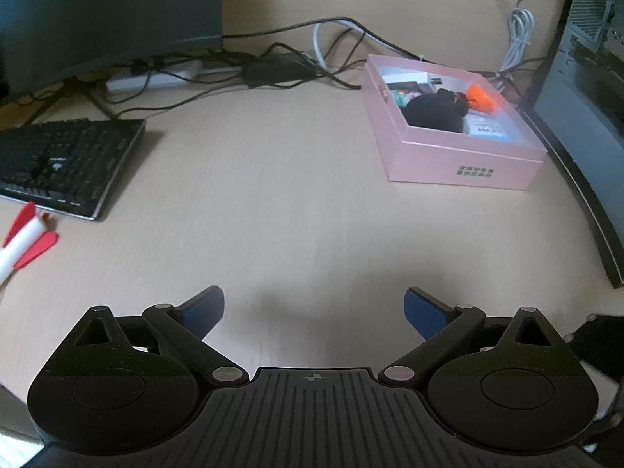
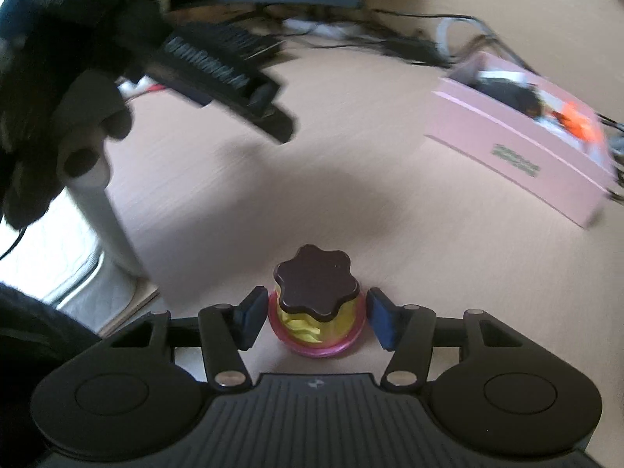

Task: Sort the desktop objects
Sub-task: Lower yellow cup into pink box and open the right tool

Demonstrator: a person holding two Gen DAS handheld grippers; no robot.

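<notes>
Both pads of the right tongs (image 2: 310,319) flank the jar (image 2: 316,302).

Desk (image 1: 296,179): your light wooden desk bears everything listed.
Box (image 1: 464,160): the pink rectangular cardboard box sits on the desk to your right, far side; it holds several small items.
Keyboard (image 1: 66,163): the black keyboard lies at the left, well apart from the box.
Monitor (image 1: 109,11): the dark monitor stands behind the keyboard.
Cables (image 1: 280,66): black and white cables run along the back, between monitor and box.
Jar (image 2: 316,304): the small yellow jar with dark scalloped lid stands on the desk between your right gripper (image 2: 312,321) fingers, near edge.
Left gripper (image 1: 314,312): over bare desk, before the box.
</notes>
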